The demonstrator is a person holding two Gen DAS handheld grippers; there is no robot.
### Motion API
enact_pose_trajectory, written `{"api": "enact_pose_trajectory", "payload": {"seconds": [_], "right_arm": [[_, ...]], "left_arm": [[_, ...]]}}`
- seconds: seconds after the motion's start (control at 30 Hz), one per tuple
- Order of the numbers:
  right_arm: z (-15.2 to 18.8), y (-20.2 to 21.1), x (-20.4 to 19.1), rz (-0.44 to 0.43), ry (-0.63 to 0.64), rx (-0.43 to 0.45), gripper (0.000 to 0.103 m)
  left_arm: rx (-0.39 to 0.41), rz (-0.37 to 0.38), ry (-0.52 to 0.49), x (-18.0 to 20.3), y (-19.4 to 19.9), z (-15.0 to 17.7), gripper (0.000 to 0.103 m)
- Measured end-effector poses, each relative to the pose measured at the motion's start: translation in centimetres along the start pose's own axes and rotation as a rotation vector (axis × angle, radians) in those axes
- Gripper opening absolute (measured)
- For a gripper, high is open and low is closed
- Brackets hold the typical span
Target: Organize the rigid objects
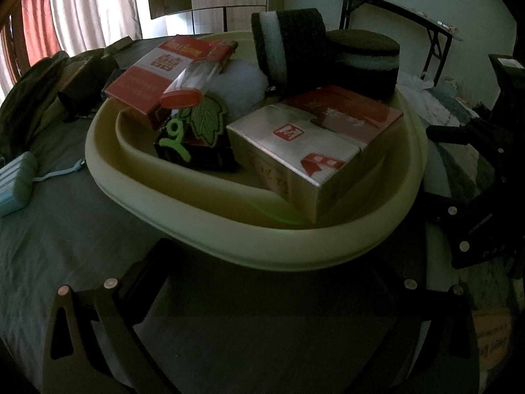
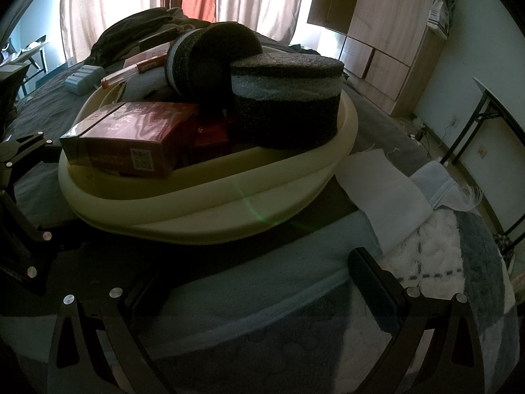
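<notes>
A cream oval basin [image 1: 210, 236] sits on the bed, also in the right wrist view [image 2: 229, 210]. It holds a silver-and-red box [image 1: 315, 144], a red-and-white box [image 1: 154, 75], a clear tube with a red cap [image 1: 183, 93], a green leaf tag [image 1: 205, 121], a white fluffy item [image 1: 244, 82] and two dark round foam pieces [image 1: 288, 46] [image 2: 288, 98]. A dark red box [image 2: 134, 138] faces the right wrist view. My left gripper [image 1: 272, 262] is open and empty just in front of the basin. My right gripper [image 2: 259, 269] is open and empty near the basin's side.
A light blue ribbed case [image 1: 14, 184] with a cord lies on the grey sheet at left. A white cloth [image 2: 380, 180] and a plaid fluffy blanket [image 2: 436, 262] lie right of the basin. Dark bags [image 2: 137, 32] sit behind. A folding table [image 2: 492, 121] and wardrobe [image 2: 387, 32] stand beyond.
</notes>
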State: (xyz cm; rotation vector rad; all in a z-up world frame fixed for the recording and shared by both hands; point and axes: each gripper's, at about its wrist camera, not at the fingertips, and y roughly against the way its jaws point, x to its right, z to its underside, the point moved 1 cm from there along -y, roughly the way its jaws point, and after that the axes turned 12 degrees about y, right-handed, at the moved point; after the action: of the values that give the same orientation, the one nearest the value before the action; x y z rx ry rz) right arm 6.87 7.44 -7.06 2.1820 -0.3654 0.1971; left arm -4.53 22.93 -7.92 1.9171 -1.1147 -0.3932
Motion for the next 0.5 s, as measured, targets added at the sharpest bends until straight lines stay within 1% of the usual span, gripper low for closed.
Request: {"api": "enact_pose_trajectory", "payload": {"seconds": [0.5], "right_arm": [[-0.02, -0.02, 0.05, 0.001, 0.001, 0.001, 0.103]], "left_arm": [[0.003, -0.005, -0.004, 0.14, -0.19, -0.15, 0.103]]}}
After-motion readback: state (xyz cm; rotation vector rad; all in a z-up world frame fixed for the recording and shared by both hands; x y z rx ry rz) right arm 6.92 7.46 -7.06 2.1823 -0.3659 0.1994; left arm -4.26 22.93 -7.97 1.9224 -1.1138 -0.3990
